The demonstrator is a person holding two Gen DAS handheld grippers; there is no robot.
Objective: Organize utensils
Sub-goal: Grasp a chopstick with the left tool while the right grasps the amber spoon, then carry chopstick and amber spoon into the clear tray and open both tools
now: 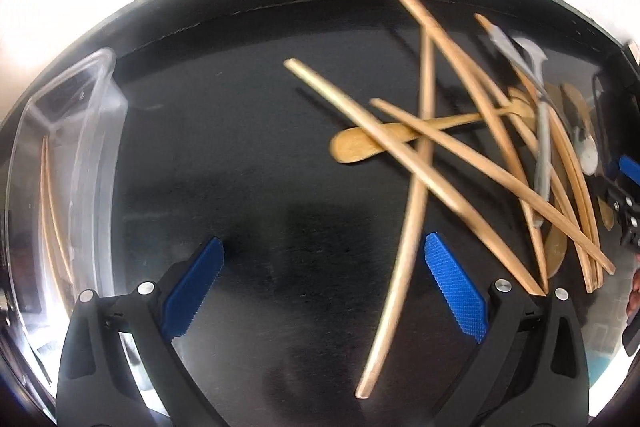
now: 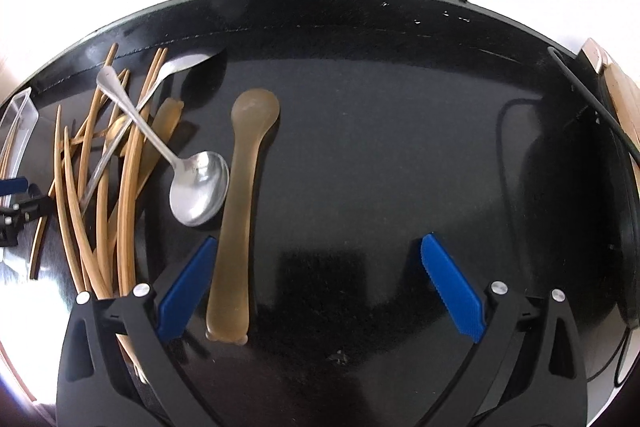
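Left wrist view: left gripper (image 1: 320, 287) hovers over the black worktop (image 1: 224, 155), fingers (image 1: 454, 289) wide apart, holding nothing; one chopstick (image 1: 404, 211) runs between them, apparently untouched. The remaining chopsticks and a wooden spoon (image 1: 360, 145) lie crossed in a heap to the right; a clear tray (image 1: 80, 131) at left already holds sticks. Advisable: close on the single free chopstick clear of the crossings. Right wrist view: right gripper (image 2: 318, 287) likewise wide apart and empty; a tan spatula (image 2: 240, 219) lies just beside its left finger, a metal spoon (image 2: 198, 187) adjoining.
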